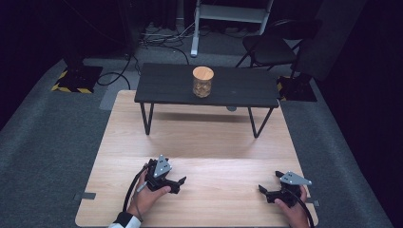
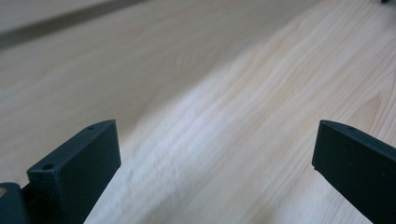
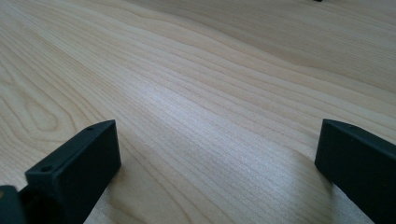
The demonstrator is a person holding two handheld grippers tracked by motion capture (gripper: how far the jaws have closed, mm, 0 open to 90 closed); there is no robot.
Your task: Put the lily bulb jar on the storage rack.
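High view. We log 2 claws low over the near end of the light wooden surface (image 1: 199, 142), each held in a hand. The left claw (image 1: 180, 183) points toward the right claw (image 1: 263, 191), and bare wood lies between them. Both are open, and neither has hold of anything. The nearest object is 1 glass jar (image 1: 203, 82) with a wooden lid. It stands upright on a small black bench (image 1: 161, 85), well ahead of both claws, roughly midway between them and well apart from either. A dark folding chair (image 1: 271, 47) sits farther back still.

Left gripper view. We see the left claw (image 2: 215, 140) with its 2 jaws spread wide and only wood grain in the gap. The jar is not within reach.

Right gripper view. We see the right claw (image 3: 217, 140) likewise wide open just above the surface, and the gap is empty.

Progress, as we judge it: 0 steps done. The jar is untouched and its lid is on. Everything is left to do: the reach forward, the grasp of the jar, and whatever handling comes after.
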